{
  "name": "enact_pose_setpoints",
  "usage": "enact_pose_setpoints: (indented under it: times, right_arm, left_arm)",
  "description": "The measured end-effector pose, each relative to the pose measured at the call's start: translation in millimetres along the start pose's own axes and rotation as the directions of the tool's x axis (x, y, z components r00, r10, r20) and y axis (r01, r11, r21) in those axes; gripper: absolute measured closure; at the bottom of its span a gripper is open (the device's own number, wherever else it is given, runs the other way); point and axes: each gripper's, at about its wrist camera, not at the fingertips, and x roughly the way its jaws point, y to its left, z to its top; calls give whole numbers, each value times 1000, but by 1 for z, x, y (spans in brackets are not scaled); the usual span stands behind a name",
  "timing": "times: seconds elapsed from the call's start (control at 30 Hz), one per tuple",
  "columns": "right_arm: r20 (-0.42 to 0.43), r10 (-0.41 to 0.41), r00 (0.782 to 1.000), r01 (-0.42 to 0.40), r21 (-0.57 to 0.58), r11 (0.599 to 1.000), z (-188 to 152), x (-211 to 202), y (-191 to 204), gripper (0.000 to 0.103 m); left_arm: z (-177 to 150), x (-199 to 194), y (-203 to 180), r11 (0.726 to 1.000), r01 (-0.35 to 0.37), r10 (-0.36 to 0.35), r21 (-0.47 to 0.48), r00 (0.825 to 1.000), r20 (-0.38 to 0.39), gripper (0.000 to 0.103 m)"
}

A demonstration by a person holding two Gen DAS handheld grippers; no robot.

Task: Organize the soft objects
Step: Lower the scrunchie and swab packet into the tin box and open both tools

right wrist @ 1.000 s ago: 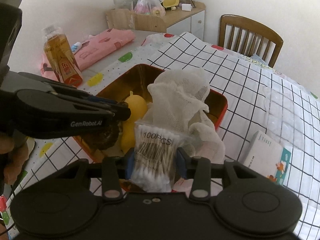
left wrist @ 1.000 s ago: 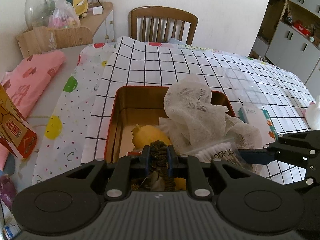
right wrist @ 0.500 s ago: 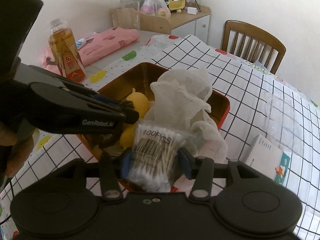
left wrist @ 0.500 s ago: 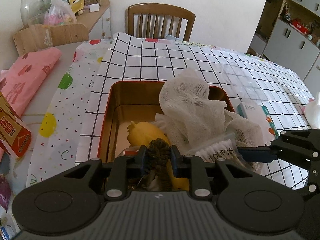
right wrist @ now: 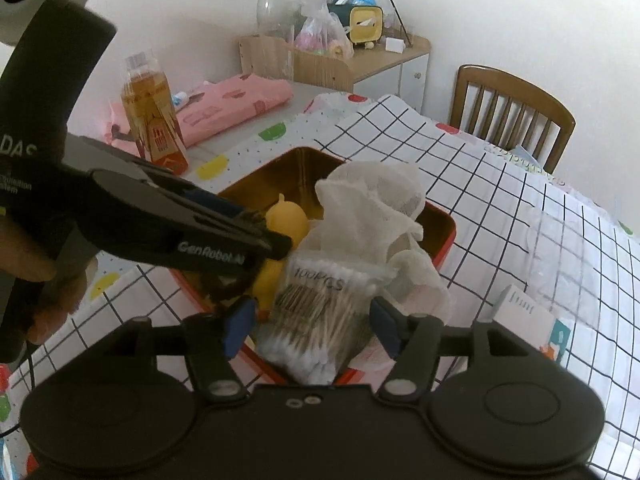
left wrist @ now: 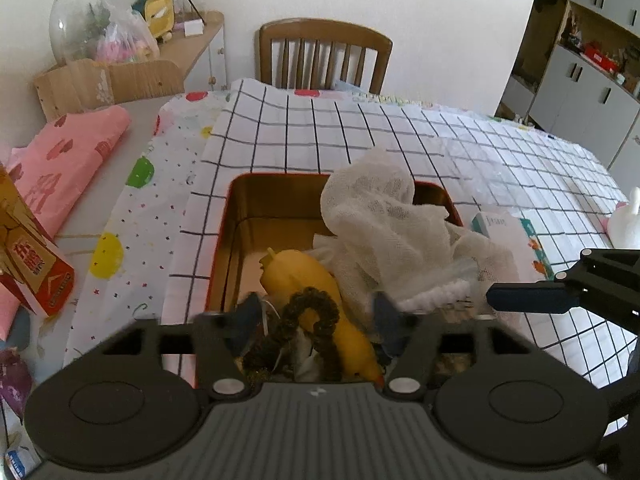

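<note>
**Ana:** Left wrist view first. What changed? A second ago the left gripper [left wrist: 314,318] was clamped on that dark braided hair tie [left wrist: 310,322].

**Ben:** Now its jaws stand wide, and the hair tie lies loose in the red tin [left wrist: 218,240], at the near edge, draped over the yellow rubber duck [left wrist: 310,280]. So that item is released and delivered.

**Ana:** And the rest of the tin?

**Ben:** The white gauze cloth [left wrist: 380,220] is heaped against the far right corner and spills over the right rim. The right gripper's finger [left wrist: 528,300] reaches in from the right.

**Ana:** Right wrist view, then.

**Ben:** Same story. The right gripper [right wrist: 312,320] was shut on the cotton swab bag [right wrist: 316,312] half a second ago; its fingers have now spread wide, clear of the bag on both sides. The bag rests at the tin's near right corner [right wrist: 440,236], leaning on the gauze [right wrist: 372,216].

**Ana:** The left gripper [right wrist: 276,244]?

**Ben:** It hangs over the tin's near left side above the duck [right wrist: 286,216]; from here I cannot judge its opening.

**Ana:** Meaning?

**Ben:** Both drops look complete. I'd judge both hands are free for whatever remains, perhaps the small box [right wrist: 528,316] on the checked tablecloth [right wrist: 520,220], right of the tin.
</note>
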Motion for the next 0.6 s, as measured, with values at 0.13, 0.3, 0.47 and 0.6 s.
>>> enact_pose_setpoints:
  times: [0.13,0.3,0.47,0.6]
  right_arm:
    - [13,10,1000,-10,4,1000,0,-7,-2,36]
    - [49,20,999,-21,12,1000,2,-24,-5,31]
    - [77,25,997,-28,39,999,1,-39,-12,26]
    - [102,23,995,-29,64,998,-3,-51,-19,21]
  left_arm:
    - [0,-9,1,1000,10,-10,-12,1000,15,36]
    - [-1,-25,-5,1000,2,-3,18,999,48,31]
    - [-3,-44,-12,999,0,-3,33,996,89,24]
    - [-5,-59,-19,999,-5,-1,47,993,119,23]
